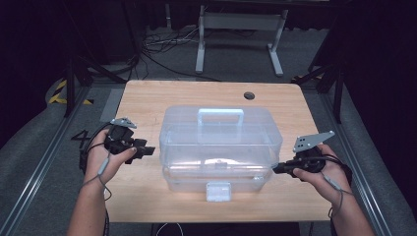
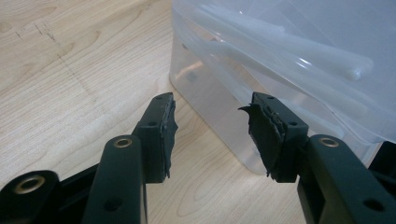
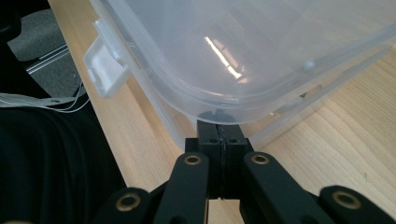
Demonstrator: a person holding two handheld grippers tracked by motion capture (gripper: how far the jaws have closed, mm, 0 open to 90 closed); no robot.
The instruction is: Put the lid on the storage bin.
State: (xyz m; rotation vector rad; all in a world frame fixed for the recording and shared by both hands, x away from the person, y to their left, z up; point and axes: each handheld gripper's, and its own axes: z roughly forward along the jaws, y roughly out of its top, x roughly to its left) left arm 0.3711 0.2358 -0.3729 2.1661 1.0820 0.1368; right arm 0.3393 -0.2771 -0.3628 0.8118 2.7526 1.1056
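Note:
A clear plastic storage box [image 1: 221,142] with a lid, a top handle [image 1: 220,118] and a front latch [image 1: 218,191] stands mid-table. My left gripper [image 1: 147,150] hovers open just off the box's left side; in the left gripper view its jaws [image 2: 212,135] stand apart with nothing between them, facing the box's corner [image 2: 280,56]. My right gripper [image 1: 276,168] is at the box's right front corner. Its jaws [image 3: 222,128] are shut together, tips tucked right under the lid's rim [image 3: 257,46], with the latch [image 3: 105,65] off to the left.
The wooden table [image 1: 147,98] has a round cable hole [image 1: 249,95] at its far edge. Beyond it stand a white desk frame [image 1: 241,29] and loose cables [image 1: 162,44] on the floor. Metal rails [image 1: 44,162] run along both sides.

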